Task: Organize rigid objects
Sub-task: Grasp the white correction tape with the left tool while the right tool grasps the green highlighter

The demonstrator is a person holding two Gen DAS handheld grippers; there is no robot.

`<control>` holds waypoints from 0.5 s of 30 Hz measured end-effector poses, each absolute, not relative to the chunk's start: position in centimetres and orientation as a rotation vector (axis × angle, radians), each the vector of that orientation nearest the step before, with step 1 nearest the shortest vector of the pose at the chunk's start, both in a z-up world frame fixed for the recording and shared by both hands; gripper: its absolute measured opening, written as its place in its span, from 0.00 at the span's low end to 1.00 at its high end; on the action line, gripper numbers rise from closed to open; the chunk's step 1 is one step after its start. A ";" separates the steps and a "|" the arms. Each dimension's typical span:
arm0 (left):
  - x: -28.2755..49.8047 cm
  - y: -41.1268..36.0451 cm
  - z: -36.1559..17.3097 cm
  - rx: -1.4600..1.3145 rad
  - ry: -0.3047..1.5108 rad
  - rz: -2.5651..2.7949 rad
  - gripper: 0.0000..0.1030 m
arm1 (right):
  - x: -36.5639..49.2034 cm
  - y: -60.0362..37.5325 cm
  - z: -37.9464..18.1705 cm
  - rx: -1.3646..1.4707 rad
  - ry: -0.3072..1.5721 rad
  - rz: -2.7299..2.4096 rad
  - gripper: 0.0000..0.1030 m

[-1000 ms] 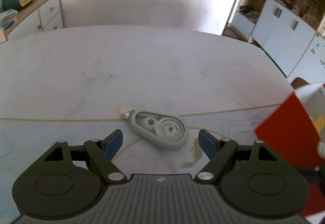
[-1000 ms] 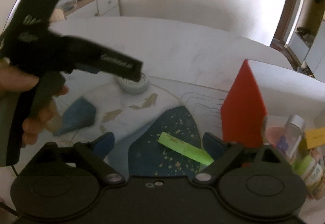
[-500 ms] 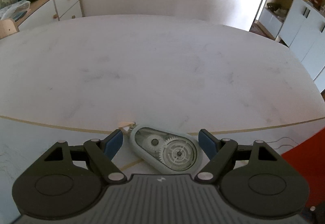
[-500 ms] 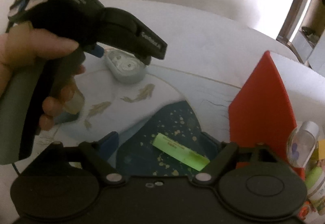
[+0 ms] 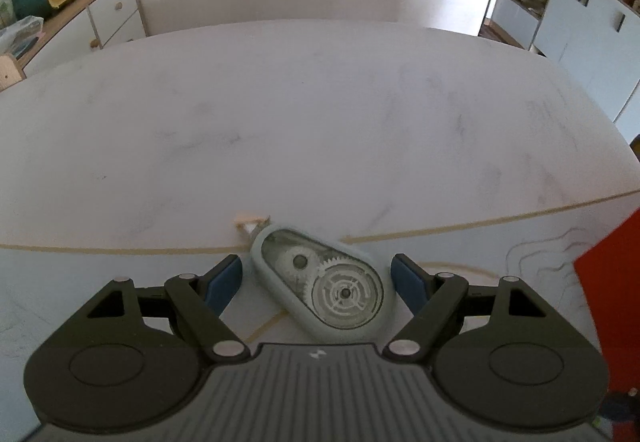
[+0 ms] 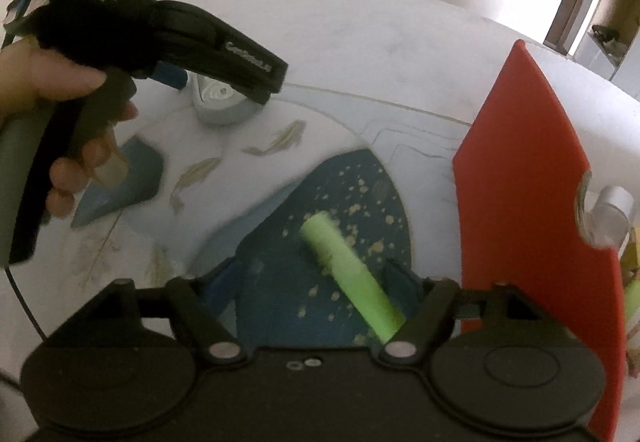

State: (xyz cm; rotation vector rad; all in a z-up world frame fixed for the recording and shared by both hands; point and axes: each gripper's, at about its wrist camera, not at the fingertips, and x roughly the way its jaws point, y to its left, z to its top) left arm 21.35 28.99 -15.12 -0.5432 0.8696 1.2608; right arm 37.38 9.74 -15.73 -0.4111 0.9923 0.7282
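Note:
A grey-green correction tape dispenser (image 5: 320,282) lies flat on the table mat, slanted, between the fingers of my left gripper (image 5: 316,278). That gripper is open, and its blue pads (image 5: 224,278) stand clear of the case on both sides. From the right wrist view, a hand holds the left gripper (image 6: 218,89) over the same dispenser (image 6: 220,105). A light green highlighter (image 6: 348,274) lies on the dark blue patch of the mat. My right gripper (image 6: 312,286) straddles it with its jaws closing. The highlighter sits close to the right finger, with a gap on the left side.
A red upright panel (image 6: 528,201) stands just right of the highlighter, also at the right edge of the left view (image 5: 612,302). Behind it are a silver-capped bottle (image 6: 612,209) and other small items. The pale table (image 5: 320,121) stretches ahead, with a dresser (image 5: 100,13) beyond.
My left gripper came down and forward until the dispenser lay between its fingers. My right gripper dropped closer to the highlighter, and its jaws narrowed around it.

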 end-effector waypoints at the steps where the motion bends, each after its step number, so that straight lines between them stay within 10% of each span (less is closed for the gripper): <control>1: 21.1 28.8 -15.2 -0.537 0.873 1.254 0.79 | 37.0 9.6 -15.7 -0.413 0.990 0.733 0.66; 15: 19.0 26.3 -14.8 -0.454 0.869 1.186 0.53 | 37.1 9.6 -15.3 -0.356 0.994 0.687 0.28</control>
